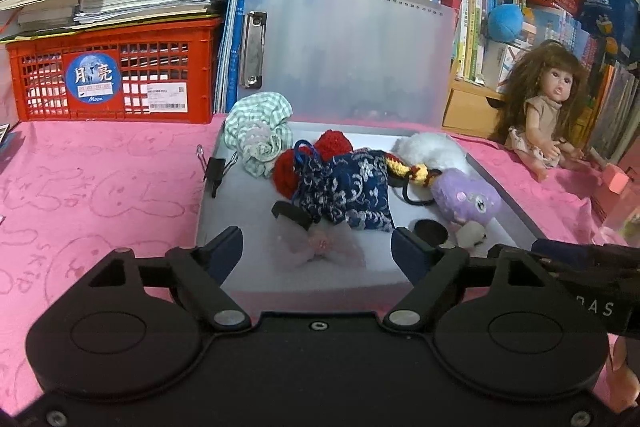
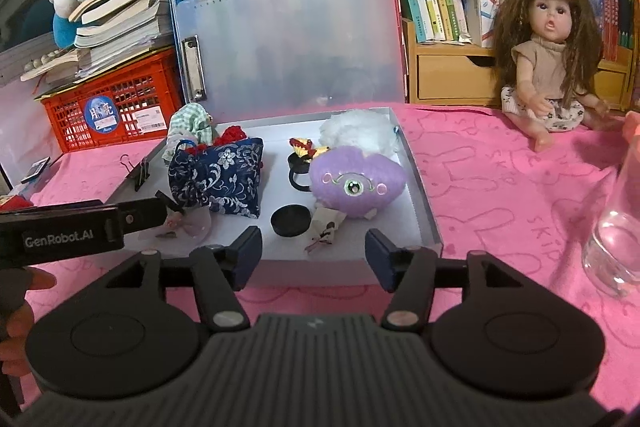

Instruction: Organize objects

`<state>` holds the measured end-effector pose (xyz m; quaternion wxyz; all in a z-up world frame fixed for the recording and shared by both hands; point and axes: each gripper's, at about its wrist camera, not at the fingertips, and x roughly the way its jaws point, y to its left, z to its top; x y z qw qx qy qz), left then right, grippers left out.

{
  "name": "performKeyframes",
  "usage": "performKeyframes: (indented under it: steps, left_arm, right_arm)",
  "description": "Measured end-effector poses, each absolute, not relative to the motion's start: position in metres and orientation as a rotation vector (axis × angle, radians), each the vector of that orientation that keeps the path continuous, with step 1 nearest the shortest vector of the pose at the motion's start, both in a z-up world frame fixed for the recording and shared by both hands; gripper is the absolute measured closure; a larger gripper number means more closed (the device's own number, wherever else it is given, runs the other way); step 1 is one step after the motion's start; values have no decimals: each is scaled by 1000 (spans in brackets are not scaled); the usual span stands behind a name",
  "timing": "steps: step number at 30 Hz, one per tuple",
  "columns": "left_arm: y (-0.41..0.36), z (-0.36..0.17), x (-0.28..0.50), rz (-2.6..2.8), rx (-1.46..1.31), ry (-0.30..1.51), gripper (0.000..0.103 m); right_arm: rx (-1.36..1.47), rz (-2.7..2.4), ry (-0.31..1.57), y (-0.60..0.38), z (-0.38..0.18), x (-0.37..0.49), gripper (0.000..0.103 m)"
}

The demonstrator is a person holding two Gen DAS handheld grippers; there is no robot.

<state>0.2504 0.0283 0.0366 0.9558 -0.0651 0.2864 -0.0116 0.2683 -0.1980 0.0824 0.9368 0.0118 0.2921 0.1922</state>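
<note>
An open translucent case (image 1: 224, 163) (image 2: 420, 195) lies on the pink cloth, its lid upright behind. Inside lie a blue floral pouch (image 1: 352, 195) (image 2: 224, 179), a purple plush (image 1: 468, 199) (image 2: 356, 183), a green checked cloth (image 1: 260, 135) (image 2: 188, 123), red yarn balls (image 1: 332, 143), white fluff (image 1: 432, 147) (image 2: 360, 131), a black round lid (image 1: 430, 231) (image 2: 291, 220) and a pink bow (image 1: 320, 247). My left gripper (image 1: 318, 251) is open, its fingers either side of the bow at the case's near edge. My right gripper (image 2: 314, 253) is open and empty at the near edge.
A black binder clip (image 1: 216, 167) (image 2: 138, 167) lies left of the case. A red crate (image 1: 112, 75) (image 2: 116, 103) under stacked books stands back left. A doll (image 1: 548, 111) (image 2: 548, 67) sits back right. A clear glass (image 2: 616, 227) stands at the right.
</note>
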Motion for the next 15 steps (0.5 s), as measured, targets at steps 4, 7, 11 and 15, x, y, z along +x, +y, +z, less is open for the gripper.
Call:
performKeyframes:
  steps: [4, 7, 11, 15]
  left_arm:
    - [26, 38, 235, -24, -105, 591, 19]
    - [25, 36, 222, -23, -89, 603, 18]
    - [27, 31, 207, -18, -84, 620, 18]
    - [27, 27, 192, -5, -69, 622, 18]
  right_arm:
    - [20, 390, 600, -200, 84, 257, 29]
    - [8, 384, 603, -201, 84, 249, 28]
    - [2, 380, 612, -203, 81, 239, 27]
    - [-7, 371, 621, -204, 77, 229, 26]
